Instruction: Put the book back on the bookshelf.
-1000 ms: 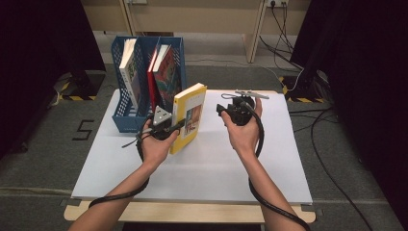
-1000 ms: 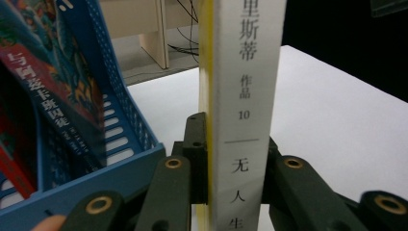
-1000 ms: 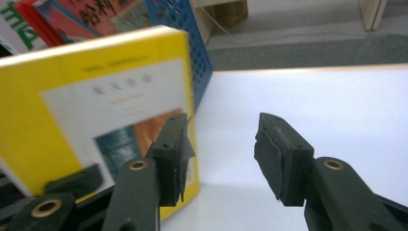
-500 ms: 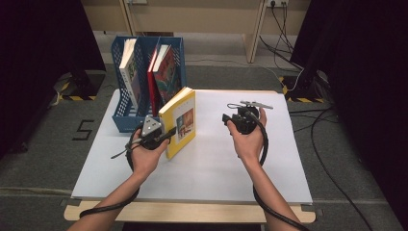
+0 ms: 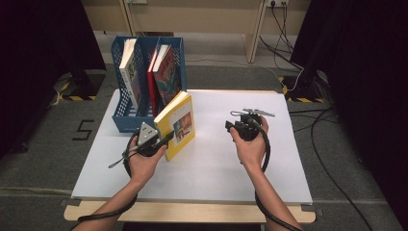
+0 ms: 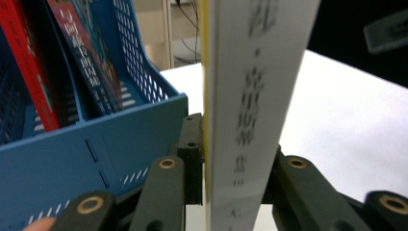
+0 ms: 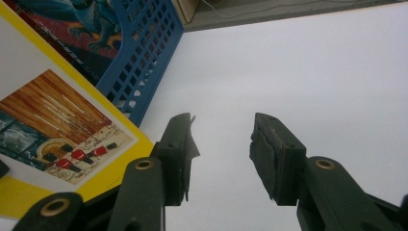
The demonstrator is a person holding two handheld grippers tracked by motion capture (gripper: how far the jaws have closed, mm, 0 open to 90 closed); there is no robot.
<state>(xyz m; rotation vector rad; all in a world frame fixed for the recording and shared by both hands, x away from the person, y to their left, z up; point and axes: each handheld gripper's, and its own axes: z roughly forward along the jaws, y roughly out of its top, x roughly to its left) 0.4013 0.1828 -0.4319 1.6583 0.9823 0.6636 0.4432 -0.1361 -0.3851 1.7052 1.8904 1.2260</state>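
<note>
White table [image 5: 216,173], blue file rack at its far left, and a yellow book up on its edge just in front of that rack.

Starting at the left: the blue file rack [image 5: 126,118] stands on the table's far-left corner with a white-spined book [image 5: 129,72] and red books [image 5: 161,77] upright in its slots. Right beside it, the left gripper [image 5: 161,142] has the yellow book [image 5: 179,126] clamped across its spine, a black pad pressed to each cover, though the jaws have just been easing open a touch; the book stands upright on the table, leaning slightly, nearly touching the rack's front. Over to the right, well apart, the right gripper [image 5: 240,126] hangs above bare table, jaws parted, nothing between them.
</note>
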